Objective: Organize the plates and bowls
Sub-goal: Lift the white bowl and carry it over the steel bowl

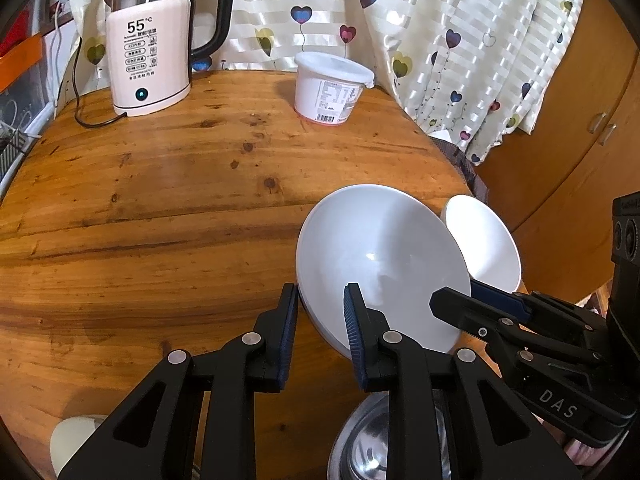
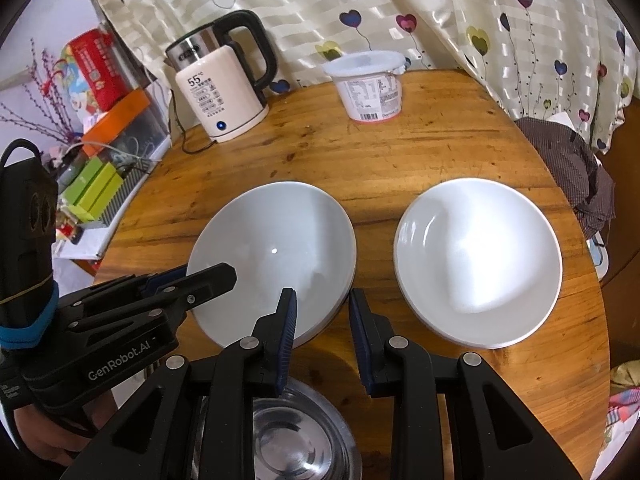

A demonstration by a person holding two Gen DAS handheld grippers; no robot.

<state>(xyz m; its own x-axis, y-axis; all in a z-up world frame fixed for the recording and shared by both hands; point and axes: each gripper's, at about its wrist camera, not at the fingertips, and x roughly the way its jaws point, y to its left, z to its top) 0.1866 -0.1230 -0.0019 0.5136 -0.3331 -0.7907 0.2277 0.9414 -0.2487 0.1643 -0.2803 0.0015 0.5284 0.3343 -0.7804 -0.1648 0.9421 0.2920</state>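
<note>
White bowls (image 2: 272, 256) (heart-print curtain (image 2: 460, 20))

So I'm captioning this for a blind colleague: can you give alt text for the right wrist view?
Two grippers grip opposite edges of a white plate on a round wooden table: the right gripper at its near rim, the left gripper at its left edge. A second white plate lies to the right, a steel bowl nearest, a kettle and a lidded tub behind.

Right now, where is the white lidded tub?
The white lidded tub stands upright at the wooden table's far edge, right of the kettle, before the heart-print curtain.
</note>
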